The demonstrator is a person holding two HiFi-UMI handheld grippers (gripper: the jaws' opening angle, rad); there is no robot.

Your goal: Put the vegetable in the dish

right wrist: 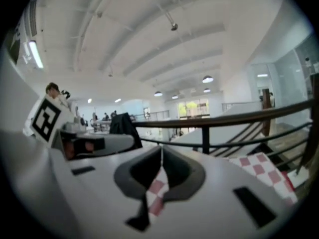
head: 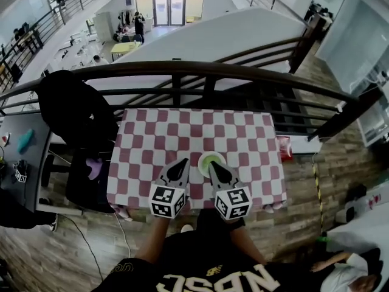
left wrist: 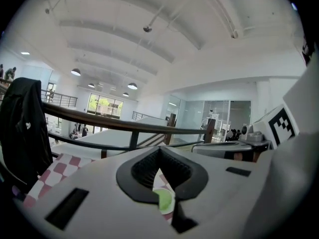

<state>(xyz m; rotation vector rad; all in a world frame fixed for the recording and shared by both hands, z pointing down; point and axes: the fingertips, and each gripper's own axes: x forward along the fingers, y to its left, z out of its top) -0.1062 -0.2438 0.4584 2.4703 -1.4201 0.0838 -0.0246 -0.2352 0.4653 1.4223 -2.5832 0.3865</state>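
While the counter (head: 146, 139) is lying under its checked cloth, both grippers are hovering at its near edge. The left gripper (head: 183, 162) is holding its jaws together on nothing, and the right gripper (head: 213, 165) is doing likewise. Just between their tips the green dish (head: 211, 154) is sitting, seemingly already holding the pale vegetable (head: 212, 162), though it is too small to be sure. I am judging it light, soft and easily bruised, so a gentle pinch across its middle is looking best.

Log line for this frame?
left gripper: shut, empty | right gripper: shut, empty | dish: on checkered table, near right gripper tip, green inside
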